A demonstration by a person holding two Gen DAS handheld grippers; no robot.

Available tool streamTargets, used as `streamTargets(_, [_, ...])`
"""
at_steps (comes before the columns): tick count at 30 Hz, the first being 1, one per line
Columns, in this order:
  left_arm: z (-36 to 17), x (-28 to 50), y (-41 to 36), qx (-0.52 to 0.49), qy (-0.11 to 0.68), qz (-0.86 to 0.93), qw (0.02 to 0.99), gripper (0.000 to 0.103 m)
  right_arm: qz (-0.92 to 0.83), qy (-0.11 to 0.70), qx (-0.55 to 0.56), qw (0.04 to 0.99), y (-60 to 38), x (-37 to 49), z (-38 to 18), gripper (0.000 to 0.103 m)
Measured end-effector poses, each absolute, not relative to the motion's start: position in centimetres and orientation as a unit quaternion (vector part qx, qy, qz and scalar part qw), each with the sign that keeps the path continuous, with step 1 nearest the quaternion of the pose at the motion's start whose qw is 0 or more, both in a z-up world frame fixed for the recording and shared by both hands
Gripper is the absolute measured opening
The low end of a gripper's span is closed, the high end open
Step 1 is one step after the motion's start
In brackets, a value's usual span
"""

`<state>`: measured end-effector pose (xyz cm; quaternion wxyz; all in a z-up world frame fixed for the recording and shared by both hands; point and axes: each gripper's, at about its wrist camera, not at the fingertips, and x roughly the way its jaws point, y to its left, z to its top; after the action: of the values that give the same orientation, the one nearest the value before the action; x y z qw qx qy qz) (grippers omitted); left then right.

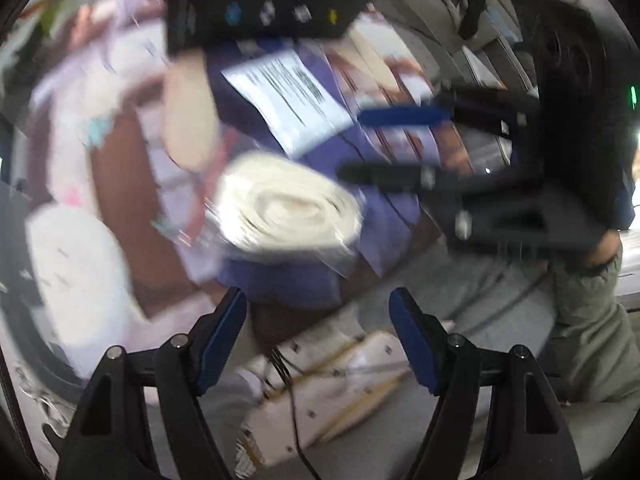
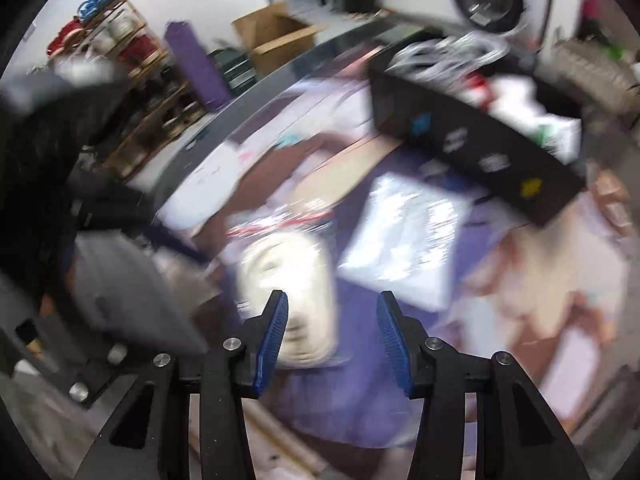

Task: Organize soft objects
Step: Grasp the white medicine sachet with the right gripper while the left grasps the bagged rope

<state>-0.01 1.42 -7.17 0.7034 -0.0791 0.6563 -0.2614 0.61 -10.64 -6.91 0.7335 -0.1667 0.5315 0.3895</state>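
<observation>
Both pictures are smeared by motion blur, so fine detail is lost. A cluttered table (image 2: 256, 92) with a dark rim carries a spread purple cloth (image 2: 352, 360). On that cloth lies the likely target: a cream rolled towel inside a clear plastic bag (image 1: 288, 208), which sits towards the near edge of the table and shows its spiral end in the left wrist view.

The left gripper (image 1: 318, 336) has its blue-padded jaws spread wide and holds nothing. The roll lies ahead of it and slightly to its left, apart from the fingertips, with the cloth's near edge between.

The right gripper (image 2: 331, 340) is also spread and empty. In its view the same roll (image 2: 288, 300) lies just ahead and to the left, with its near end overlapping the left pad. Whether they touch cannot be told through the blur. Its long axis appears to run roughly away from this gripper, along the fingers rather than across them.

By this judgement the right gripper is nearer, but it would need to shift left to straddle the roll.

Beyond the cloth, towards the far edge, sit a flat white printed plastic packet (image 2: 400, 240) and a black open-topped box with small coloured labels (image 2: 472, 140).
</observation>
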Motion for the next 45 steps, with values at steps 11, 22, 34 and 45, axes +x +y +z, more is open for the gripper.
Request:
streamTargets(11, [-8.1, 3.7, -0.2, -0.094, 0.664, -0.186, 0.718, 0.075, 0.348, 0.521, -0.183, 0.758, -13.4, 1.5, -7.0, 0.048])
streamTargets(22, [-7.8, 5.1, -2.0, -0.045, 0.651, -0.166, 0.739, 0.079, 0.3, 0.528, -0.153, 0.78, -12.9, 5.3, -7.3, 0.048])
streamTargets(34, [-7.2, 4.0, 2.2, 0.033, 0.609, -0.126, 0.782, 0.035, 0.286, 0.53, -0.15, 0.784, -11.2, 6.6, -8.1, 0.048])
streamTargets(45, [-7.2, 6.0, 3.2, 0.002, 0.608, -0.109, 0.787, 0.035, 0.275, 0.509, -0.193, 0.793, -7.0, 5.6, -10.7, 0.068])
